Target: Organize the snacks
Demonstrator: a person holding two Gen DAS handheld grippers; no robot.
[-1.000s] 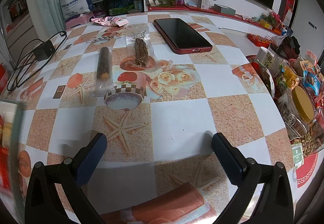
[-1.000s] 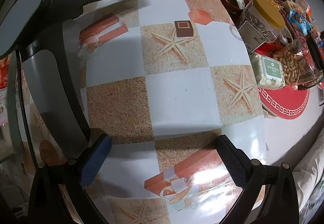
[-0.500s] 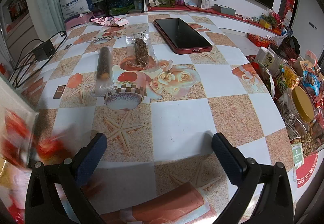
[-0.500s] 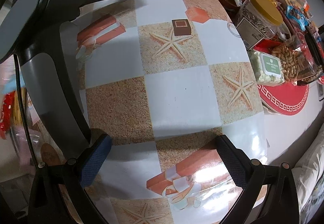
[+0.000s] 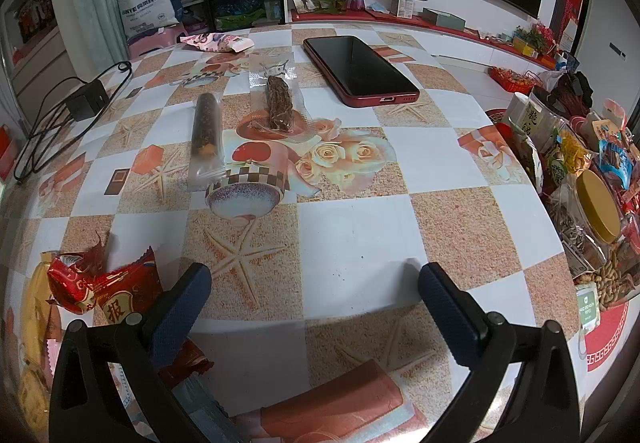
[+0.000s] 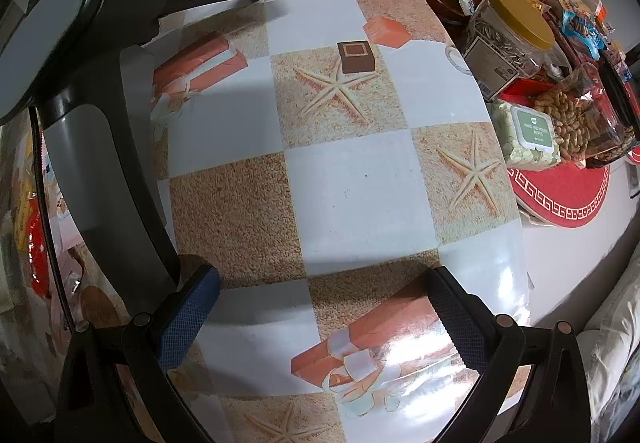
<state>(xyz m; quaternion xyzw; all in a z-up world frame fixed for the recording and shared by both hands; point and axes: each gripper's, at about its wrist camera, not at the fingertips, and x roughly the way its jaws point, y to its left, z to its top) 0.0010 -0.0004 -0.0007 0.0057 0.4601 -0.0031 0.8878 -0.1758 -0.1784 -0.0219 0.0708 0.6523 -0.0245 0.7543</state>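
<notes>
Both tongs, left tongs (image 5: 314,295) and right tongs (image 6: 320,307), stood spread and empty above the table (image 5: 352,227). Red snack packets (image 5: 116,289) lay at its near left edge, just beside the left tongs. Recommended: approach low and pinch one packet's crimped edge.

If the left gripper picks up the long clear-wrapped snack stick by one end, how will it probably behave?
The snack stick looks rigid and straight, so it would probably stay stiff. Its clear wrapper extends flat and empty past the near end, so a grip there may fold or slip. Being rounded, it may roll if pushed sideways on the glossy tablecloth.
</notes>
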